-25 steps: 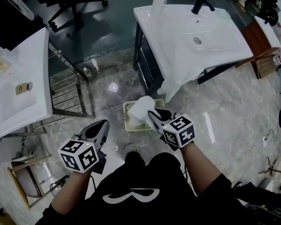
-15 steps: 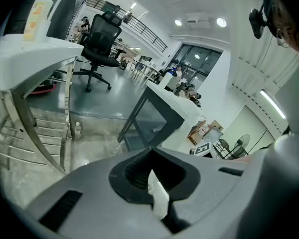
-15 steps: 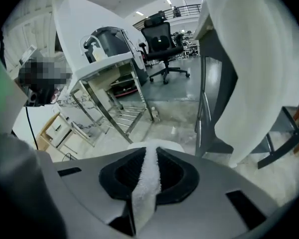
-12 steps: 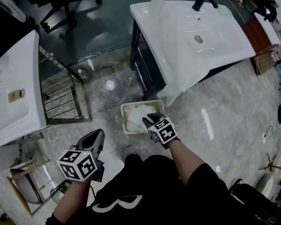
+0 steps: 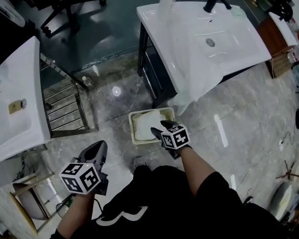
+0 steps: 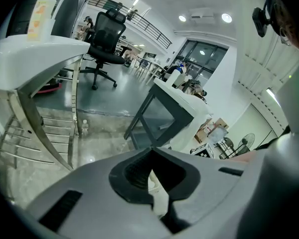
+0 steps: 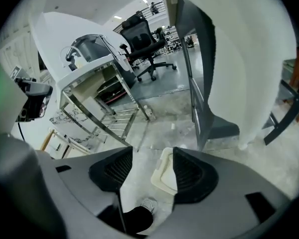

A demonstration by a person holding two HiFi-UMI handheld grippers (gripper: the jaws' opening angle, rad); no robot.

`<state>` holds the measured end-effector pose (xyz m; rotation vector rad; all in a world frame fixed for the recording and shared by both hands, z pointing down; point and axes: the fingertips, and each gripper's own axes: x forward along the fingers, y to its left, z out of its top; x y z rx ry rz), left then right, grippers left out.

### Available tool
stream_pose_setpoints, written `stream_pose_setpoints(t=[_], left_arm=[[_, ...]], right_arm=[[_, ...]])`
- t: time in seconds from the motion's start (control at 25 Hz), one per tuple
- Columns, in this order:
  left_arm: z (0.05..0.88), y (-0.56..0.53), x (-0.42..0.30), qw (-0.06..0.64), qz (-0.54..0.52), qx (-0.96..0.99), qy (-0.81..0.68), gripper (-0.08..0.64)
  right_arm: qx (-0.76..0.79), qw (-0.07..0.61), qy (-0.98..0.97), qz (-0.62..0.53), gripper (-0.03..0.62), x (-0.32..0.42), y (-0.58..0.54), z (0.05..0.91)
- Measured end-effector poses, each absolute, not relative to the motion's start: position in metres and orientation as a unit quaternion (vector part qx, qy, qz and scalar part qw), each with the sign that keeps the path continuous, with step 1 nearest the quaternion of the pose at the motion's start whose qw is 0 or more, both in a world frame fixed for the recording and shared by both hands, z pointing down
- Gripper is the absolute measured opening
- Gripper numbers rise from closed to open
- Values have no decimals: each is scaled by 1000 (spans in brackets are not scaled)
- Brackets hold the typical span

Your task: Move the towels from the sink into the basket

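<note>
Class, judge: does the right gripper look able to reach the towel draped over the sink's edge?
Probably yes: the right gripper, jaws opening and empty, hovers near the draped towel, nothing between them.

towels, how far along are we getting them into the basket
Done: one white towel lies in the basket on the floor. In hand: nothing. The right gripper is over the basket with its jaws opening and nothing between them, and the left gripper is shut and empty. Left: a second white towel is draped over the front edge of the sink and hangs toward the floor.
</note>
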<state>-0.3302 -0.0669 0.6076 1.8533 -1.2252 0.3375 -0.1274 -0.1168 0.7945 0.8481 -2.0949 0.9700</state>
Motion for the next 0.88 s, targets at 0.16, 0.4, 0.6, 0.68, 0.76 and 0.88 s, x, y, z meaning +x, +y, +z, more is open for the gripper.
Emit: stream_pose_setpoints(t=[0.16,0.4,0.6,0.68,0.76,0.88], left_arm=[[606,-71,-329,434,134,747,-486,6],[590,-80,-326,431,127,754,-479,6],[574,-93,-322,431,111,758,-477,6],[566,-100,-314,426,105,762,-476,6],[556,-106,-305,419,100,767,-475,6],[540,-113,-286,413,96,777,-465,6]], right_arm=[[339,314,-802,378,282,-127,-119,781],[348,279,-819,361,304,-129,-121,722],[333,235,-848,338,307,-128,-119,659],[331,211,-859,330,307,-122,-118,629],[328,190,-870,316,307,-115,-119,598],[321,162,-891,278,307,-106,-123,544]])
